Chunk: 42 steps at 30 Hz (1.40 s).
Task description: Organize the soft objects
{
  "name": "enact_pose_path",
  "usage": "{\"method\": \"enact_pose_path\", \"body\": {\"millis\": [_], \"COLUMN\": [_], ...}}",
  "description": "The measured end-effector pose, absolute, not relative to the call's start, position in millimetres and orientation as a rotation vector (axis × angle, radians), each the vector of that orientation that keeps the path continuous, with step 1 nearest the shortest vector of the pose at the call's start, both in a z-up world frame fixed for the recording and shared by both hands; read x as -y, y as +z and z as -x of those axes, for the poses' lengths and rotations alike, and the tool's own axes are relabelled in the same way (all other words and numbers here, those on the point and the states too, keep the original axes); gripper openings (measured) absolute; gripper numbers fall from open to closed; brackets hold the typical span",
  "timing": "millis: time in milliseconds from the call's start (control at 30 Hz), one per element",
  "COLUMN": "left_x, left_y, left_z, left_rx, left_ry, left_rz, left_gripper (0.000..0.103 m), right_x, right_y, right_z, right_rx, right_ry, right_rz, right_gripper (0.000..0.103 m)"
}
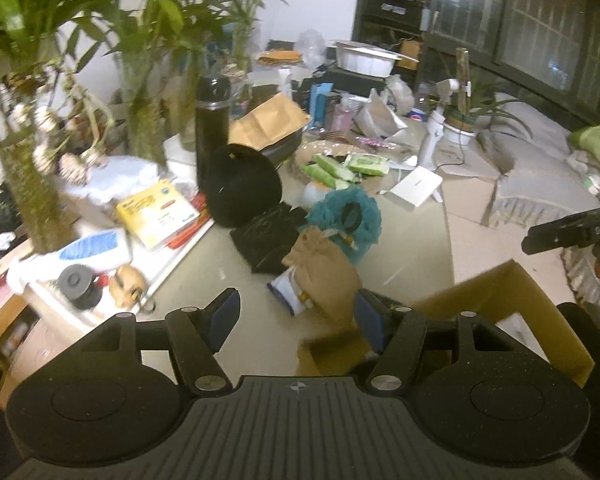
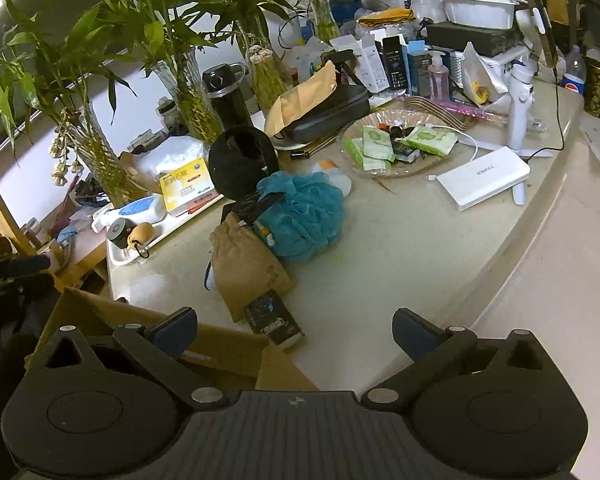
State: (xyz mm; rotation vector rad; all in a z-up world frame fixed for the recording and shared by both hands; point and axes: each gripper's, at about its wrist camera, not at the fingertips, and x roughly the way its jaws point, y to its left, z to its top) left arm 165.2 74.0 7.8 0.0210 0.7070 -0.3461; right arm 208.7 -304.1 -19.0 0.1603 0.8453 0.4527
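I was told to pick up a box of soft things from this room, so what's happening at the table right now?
It isn't packed yet. A person holds a hand-held gripper in each hand over an open cardboard box at the table's near edge. The left hand-held gripper and the right hand-held gripper are both open and empty. The tan drawstring pouch, teal bath pouf and black cloth lie on the table, not in the box.

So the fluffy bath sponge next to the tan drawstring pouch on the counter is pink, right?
Not pink: the bath sponge is teal blue. It does lie right beside the tan drawstring pouch on the counter, as the right wrist view shows clearly.
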Motion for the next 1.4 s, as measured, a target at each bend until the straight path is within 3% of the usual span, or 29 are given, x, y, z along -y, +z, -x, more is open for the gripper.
{"method": "enact_pose_path", "body": {"millis": [433, 1100, 1300, 1400], "left_x": [-72, -50, -48, -50], "left_y": [-12, -102, -124, -131], "left_z": [-257, -362, -385, -390], "left_rx": [-0.763, -0.967, -1.024, -1.048], "left_ry": [-0.505, -0.776, -0.817, -0.824], "left_rz": [-0.057, -0.041, 0.013, 0.061], "left_gripper": [0.061, 0.056, 0.047, 0.031], "right_x": [299, 307, 315, 318], "right_y": [-33, -44, -48, -49], "right_z": [-255, -267, -268, -268], "right_rx": [-0.866, -0.867, -0.872, -0.874], "right_ry": [0.447, 0.423, 0.4, 0.392], "right_rz": [-0.152, -0.147, -0.156, -0.161], "right_gripper": [0.103, 0.103, 0.103, 0.103]}}
